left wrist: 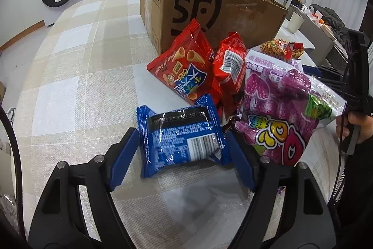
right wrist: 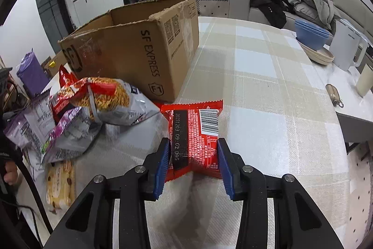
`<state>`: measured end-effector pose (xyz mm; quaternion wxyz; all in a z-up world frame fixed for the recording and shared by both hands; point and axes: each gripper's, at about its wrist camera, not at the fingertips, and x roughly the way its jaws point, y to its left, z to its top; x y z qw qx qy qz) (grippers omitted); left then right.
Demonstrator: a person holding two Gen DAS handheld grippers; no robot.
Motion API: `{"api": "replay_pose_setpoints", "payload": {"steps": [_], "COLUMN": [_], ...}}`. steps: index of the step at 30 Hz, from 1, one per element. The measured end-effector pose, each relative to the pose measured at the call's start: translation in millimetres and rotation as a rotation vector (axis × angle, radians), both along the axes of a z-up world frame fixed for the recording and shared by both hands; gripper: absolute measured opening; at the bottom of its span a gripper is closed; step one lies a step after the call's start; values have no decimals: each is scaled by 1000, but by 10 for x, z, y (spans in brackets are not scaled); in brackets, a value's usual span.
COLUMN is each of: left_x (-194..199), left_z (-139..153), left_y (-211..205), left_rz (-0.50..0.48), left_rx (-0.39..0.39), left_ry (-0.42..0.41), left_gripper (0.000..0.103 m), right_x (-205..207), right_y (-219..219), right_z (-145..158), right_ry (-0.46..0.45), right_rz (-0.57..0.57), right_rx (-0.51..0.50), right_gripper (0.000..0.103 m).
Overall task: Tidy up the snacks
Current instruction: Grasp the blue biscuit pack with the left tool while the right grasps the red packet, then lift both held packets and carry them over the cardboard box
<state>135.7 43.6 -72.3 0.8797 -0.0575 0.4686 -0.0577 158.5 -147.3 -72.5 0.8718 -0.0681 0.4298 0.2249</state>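
Observation:
In the left wrist view a blue snack packet point(left wrist: 181, 137) lies on the checked tablecloth between the jaws of my left gripper point(left wrist: 181, 155); the jaws are open on either side of it. Behind it lie a red cone-snack bag point(left wrist: 184, 64), a small red packet point(left wrist: 229, 64) and a purple candy bag point(left wrist: 279, 109). In the right wrist view my right gripper point(right wrist: 192, 166) is shut on a red snack packet point(right wrist: 195, 139), its near end pinched between the blue pads. An open cardboard box point(right wrist: 139, 48) stands behind; it also shows in the left wrist view point(left wrist: 209, 8).
A pile of bags lies left of the red packet: a noodle-snack bag point(right wrist: 109, 97), purple bags point(right wrist: 46, 130) and a yellow biscuit pack point(right wrist: 60, 183). Blue bowls point(right wrist: 312, 32), a white kettle point(right wrist: 347, 50) and a cup point(right wrist: 363, 83) stand at the far right. A sofa with clothes is behind.

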Motion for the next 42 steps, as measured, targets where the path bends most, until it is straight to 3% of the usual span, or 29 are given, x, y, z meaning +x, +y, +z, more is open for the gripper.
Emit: {"api": "replay_pose_setpoints", "payload": {"steps": [9, 17, 23, 24, 27, 33, 42], "left_x": [10, 1, -21, -27, -52, -122, -217], "left_z": [-26, -43, -33, -29, -2, 68, 189], "left_y": [-33, -27, -52, -61, -97, -190, -188], "left_rz": [-8, -18, -27, -28, -31, -23, -6], "left_rx": [26, 28, 28, 33, 60, 151, 156], "left_ry": [12, 9, 1, -1, -13, -48, -75], "left_gripper": [75, 68, 55, 48, 44, 43, 43], "right_x": [-72, -44, -29, -26, -23, -13, -12], "right_y": [26, 36, 53, 56, 59, 63, 77], "right_z": [-10, -58, -82, -84, -93, -93, -89], "right_ry": [27, 30, 27, 26, 23, 22, 22], "right_rz": [53, 55, 49, 49, 51, 51, 50], "right_rx": [-20, -20, -16, -15, -17, -18, -19], "right_gripper": [43, 45, 45, 46, 46, 46, 46]}}
